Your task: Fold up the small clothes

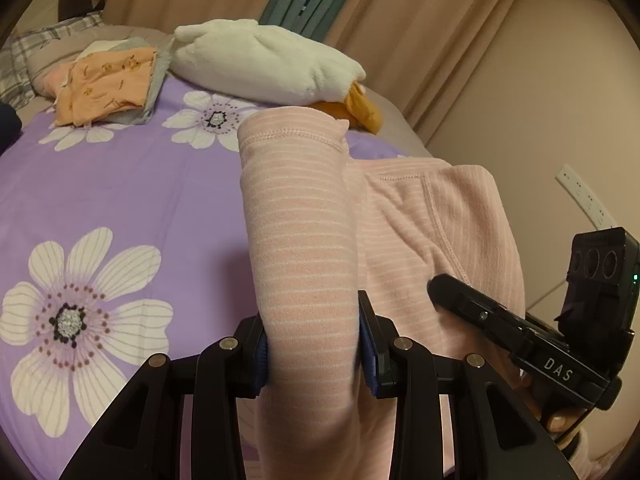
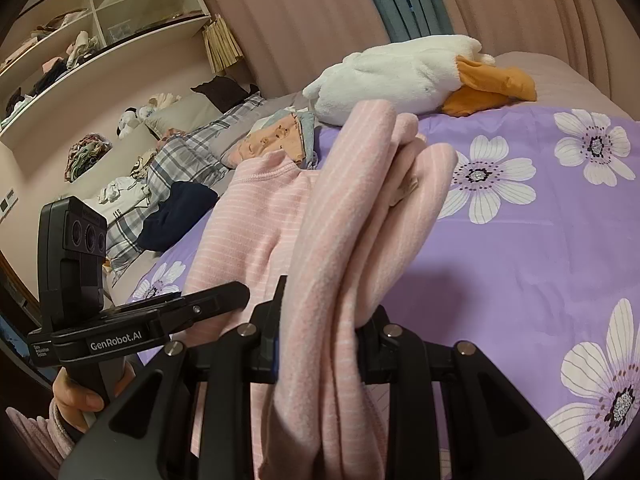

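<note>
Setting: bedroom with peach curtains; a bed [image 1: 120,184] under a purple flowered cover carries everything, with open shelves of clothes showing in the right wrist view.
Task's thing: pink striped garment [image 1: 432,216], a small knit piece lifted above the cover, not lying flat.
Left tongs [image 1: 312,344]: clenched on one rolled band of the garment, blue pads pressing it from both sides.
Right tongs [image 2: 320,344]: clenched on a thicker bunch, several layers gathered between the jaws.
Key relation: cloth runs forward and away from both tongs, its long axis roughly along their pointing direction toward the plush toy; the two grips sit side by side, close together, each holding tool visible in the other's view.
Nearer hand: neither clearly; both hold the same near end.
Where the slack goes: the far hem hangs or drapes ahead; whether it touches the cover cannot be told.
Likely next need: laying the garment down flat on open purple cover ahead.
Other things: white plush toy [image 1: 264,60] and a folded orange garment [image 1: 106,84] at the far side, well apart.
</note>
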